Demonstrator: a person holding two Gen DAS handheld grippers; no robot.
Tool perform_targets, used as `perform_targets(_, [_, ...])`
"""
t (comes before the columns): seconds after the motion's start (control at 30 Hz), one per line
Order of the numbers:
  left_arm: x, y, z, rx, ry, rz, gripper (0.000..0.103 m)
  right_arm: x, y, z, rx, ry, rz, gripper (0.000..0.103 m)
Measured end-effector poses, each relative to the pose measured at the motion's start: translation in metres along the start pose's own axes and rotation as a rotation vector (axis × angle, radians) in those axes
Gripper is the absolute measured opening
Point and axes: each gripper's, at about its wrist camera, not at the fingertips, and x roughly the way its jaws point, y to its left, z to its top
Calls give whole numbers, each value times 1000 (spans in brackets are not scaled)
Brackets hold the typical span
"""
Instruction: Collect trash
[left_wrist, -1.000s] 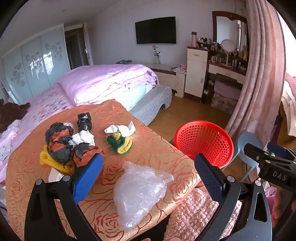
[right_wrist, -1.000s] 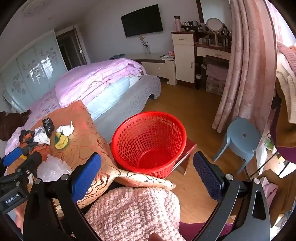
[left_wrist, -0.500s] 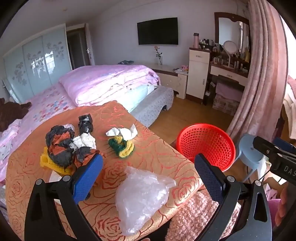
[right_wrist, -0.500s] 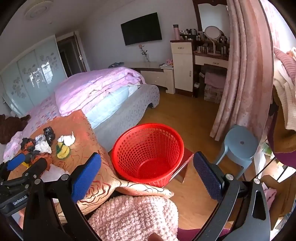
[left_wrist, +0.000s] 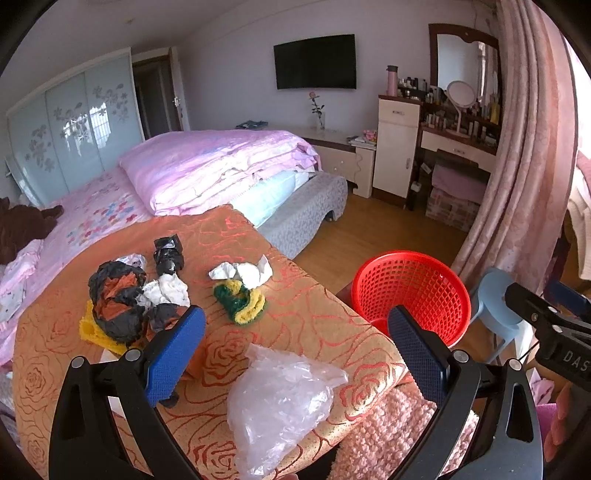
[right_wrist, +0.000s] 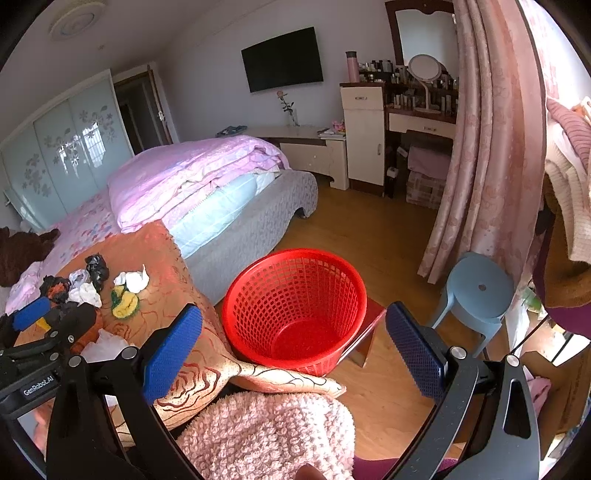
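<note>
Trash lies on an orange rose-patterned cloth (left_wrist: 295, 317): a clear plastic bag (left_wrist: 277, 398) nearest me, a green and yellow wad (left_wrist: 240, 301) with white tissue (left_wrist: 247, 273), a black and orange crumpled pile (left_wrist: 118, 299), a black wad (left_wrist: 168, 253). A red mesh basket (right_wrist: 295, 314) stands on the floor to the right, empty. My left gripper (left_wrist: 295, 350) is open above the plastic bag, holding nothing. My right gripper (right_wrist: 295, 350) is open over the basket's near side, empty. The left gripper also shows in the right wrist view (right_wrist: 48, 325).
A pink fluffy blanket (right_wrist: 269, 435) lies just below the grippers. A pale blue stool (right_wrist: 476, 291) stands right of the basket by a pink curtain (right_wrist: 491, 147). A bed with a pink quilt (left_wrist: 221, 166) lies behind the cloth. Wooden floor (right_wrist: 369, 240) stretches towards a dresser (right_wrist: 364, 136).
Both grippers have drawn back and risen a little, so the trash and the basket sit slightly lower and farther in view. Both stay open and empty.
</note>
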Motion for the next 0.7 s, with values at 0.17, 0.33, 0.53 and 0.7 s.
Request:
perform_targets(0.17, [-1, -1, 0, -4, 0, 4, 95, 0, 0, -2, 0, 2, -2, 97])
perform_targets(0.33, [-3, 1, -2, -11, 1, 6, 95, 1, -1, -3, 1, 9, 0, 97])
perform_targets(0.53, [-3, 1, -2, -10, 0, 5, 95, 3, -2, -5, 1, 12, 0, 97])
perform_targets(0.7, [-3, 1, -2, -11, 2, 6, 95, 3, -2, -6, 2, 12, 0, 97])
